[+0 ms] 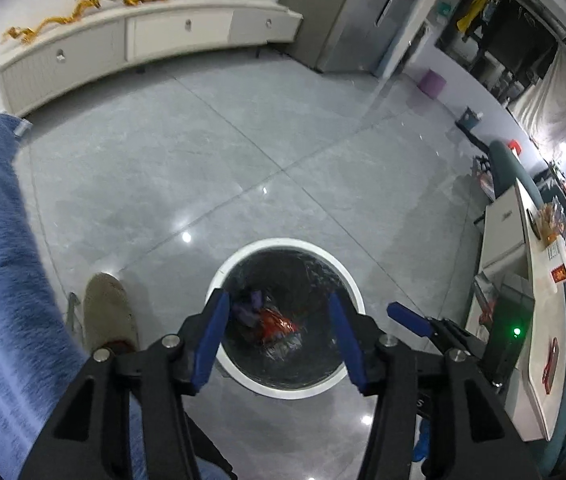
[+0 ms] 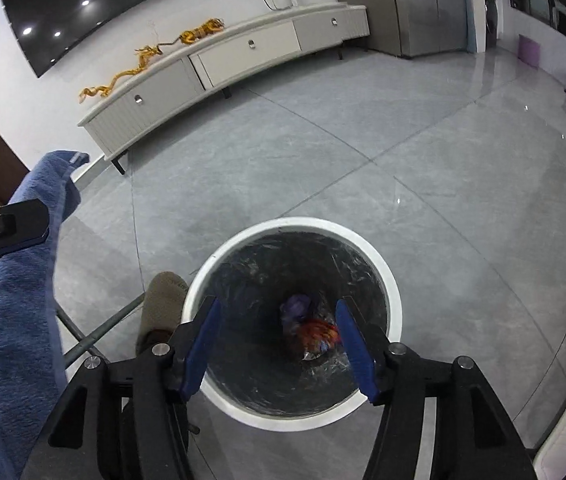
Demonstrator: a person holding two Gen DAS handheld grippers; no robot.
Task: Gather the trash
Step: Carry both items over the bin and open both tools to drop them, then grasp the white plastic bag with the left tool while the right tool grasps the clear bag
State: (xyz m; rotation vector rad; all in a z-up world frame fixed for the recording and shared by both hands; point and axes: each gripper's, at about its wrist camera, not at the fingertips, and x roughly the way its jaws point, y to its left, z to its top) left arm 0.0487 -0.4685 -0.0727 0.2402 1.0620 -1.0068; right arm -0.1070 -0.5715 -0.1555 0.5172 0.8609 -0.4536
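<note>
Both my left gripper and right gripper hang spread and empty straight above the white trash bin, orange wrapper at its bottom, right one nearer.

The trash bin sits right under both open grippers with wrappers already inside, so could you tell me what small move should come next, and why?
Probably lift both away from the trash bin and turn toward the table. The left gripper and right gripper are open and empty, the orange wrapper already lies inside the bin, and red packets remain on the table.
</note>
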